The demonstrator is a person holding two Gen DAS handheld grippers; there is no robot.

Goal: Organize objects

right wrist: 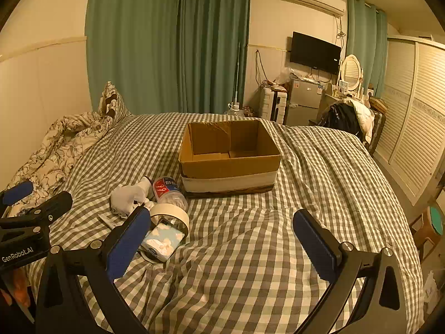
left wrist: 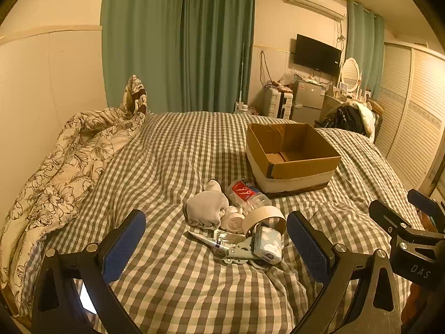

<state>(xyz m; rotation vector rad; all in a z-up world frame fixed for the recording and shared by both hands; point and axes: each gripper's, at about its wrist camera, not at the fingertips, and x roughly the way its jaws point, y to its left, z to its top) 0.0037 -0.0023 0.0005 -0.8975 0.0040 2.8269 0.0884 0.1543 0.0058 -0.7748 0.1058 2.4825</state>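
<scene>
Clutter for sorting lies heaped on the checked bedspread: a white sock, a clear plastic bottle with a red label, a tape roll, a tissue pack and a tape dispenser, all touching or overlapping. Just beyond the bottle sits an open cardboard box, nothing visible inside. The left gripper hangs spread wide above the pile, holding nothing. The right gripper is likewise spread and unloaded over bare bedspread, right of the pile; its left finger hides part of the heap. A floral duvet is bunched along the left wall, well apart.
</scene>
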